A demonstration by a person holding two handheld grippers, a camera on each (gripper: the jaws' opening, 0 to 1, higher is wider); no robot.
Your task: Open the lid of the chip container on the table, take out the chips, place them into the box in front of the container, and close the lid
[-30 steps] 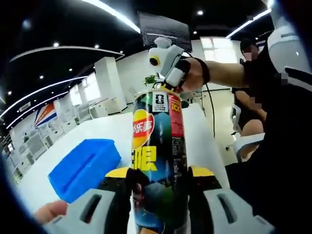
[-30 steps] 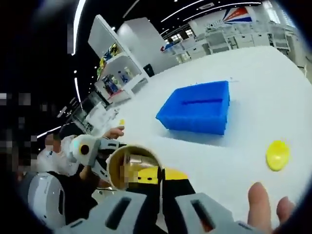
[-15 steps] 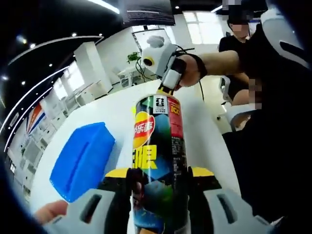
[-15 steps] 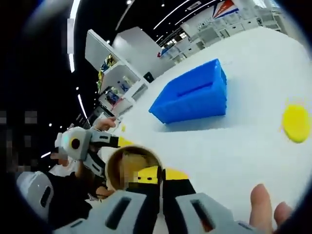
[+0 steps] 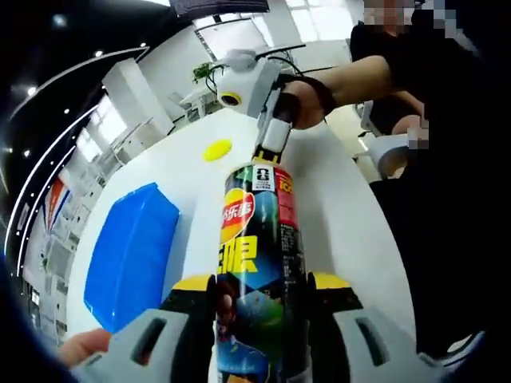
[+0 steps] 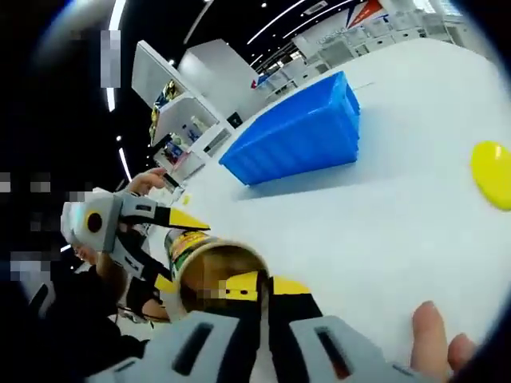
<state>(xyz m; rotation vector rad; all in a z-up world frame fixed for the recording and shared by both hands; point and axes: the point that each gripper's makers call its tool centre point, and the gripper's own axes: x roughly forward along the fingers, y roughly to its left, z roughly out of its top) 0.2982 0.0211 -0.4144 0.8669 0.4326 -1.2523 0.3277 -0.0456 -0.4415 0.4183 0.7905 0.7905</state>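
chips are what you are after now, so keep the tall cylindrical chip can with the dark printed label and yellow lettering (image 5: 257, 263) locked where it is: your left gripper (image 5: 257, 287) has its yellow-tipped jaws closed snugly on the can's lower body, one on each side. your right gripper (image 6: 254, 289) is at the can's open mouth (image 6: 214, 267), its yellow-and-black tips close together just over the near edge of the rim. whether they have actually pinched a chip i cannot tell, since a blurred patch covers the opening right beside the tips.

to do this step well, tilt the mouth slightly toward the right tips so the stack slides within reach, then pinch lightly, because chips will likely crack under a hard squeeze. draw straight out along the can's axis rather than levering against the rim. hold the left grip steady throughout; a twist there would drag the opening off line.

your drop target, the blue rectangular plastic box (image 6: 297, 136), sits well beyond the right fingertips on the white tabletop (image 6: 383, 223), off to the left of the left jaws in the left gripper view. the round yellow plastic lid (image 6: 493, 171) lies flat on the table, well apart from both the box and the can, to the right of the right tips.

counts: one can, one blue box, one yellow lid, two grippers.
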